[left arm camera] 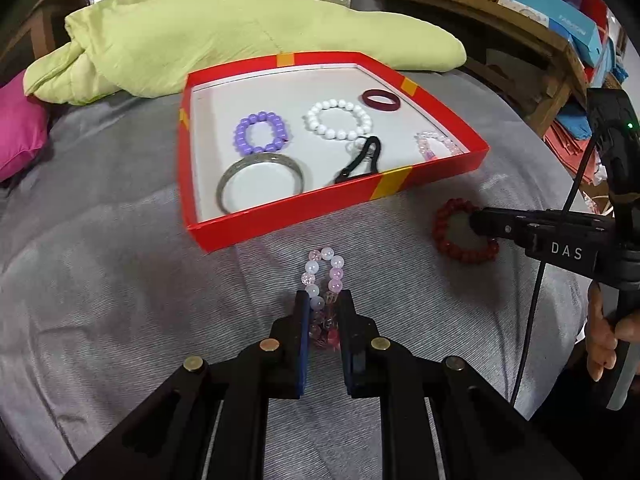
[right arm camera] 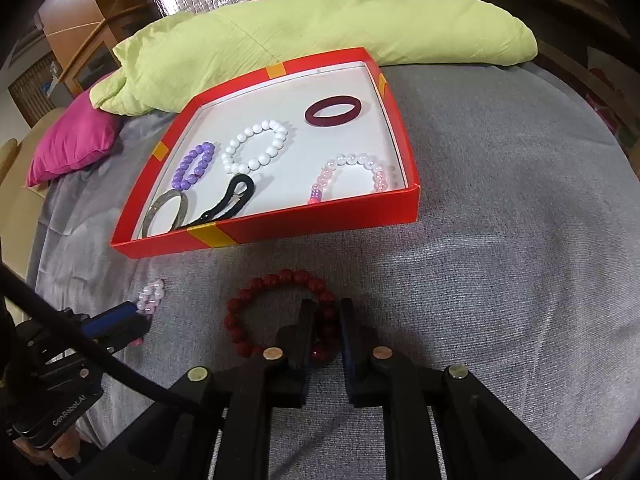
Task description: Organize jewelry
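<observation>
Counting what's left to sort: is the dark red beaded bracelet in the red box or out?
Out: the dark red beaded bracelet lies on grey cloth before the red box.

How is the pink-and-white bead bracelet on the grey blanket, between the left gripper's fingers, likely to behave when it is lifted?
The pink-and-white bead bracelet is already squeezed into a narrow loop by the left gripper, so it is probably strung on elastic and will sag. Its glossy round beads may slip or roll between the pads. It looks small and light, so lifting off the grey blanket should need little force.

Grey bedspread (left arm camera: 120, 264): woven cloth, matt, ribbed. Red tray (right arm camera: 320, 222): smooth cardboard. Red bead bracelet (right arm camera: 256, 304): glossy.
</observation>
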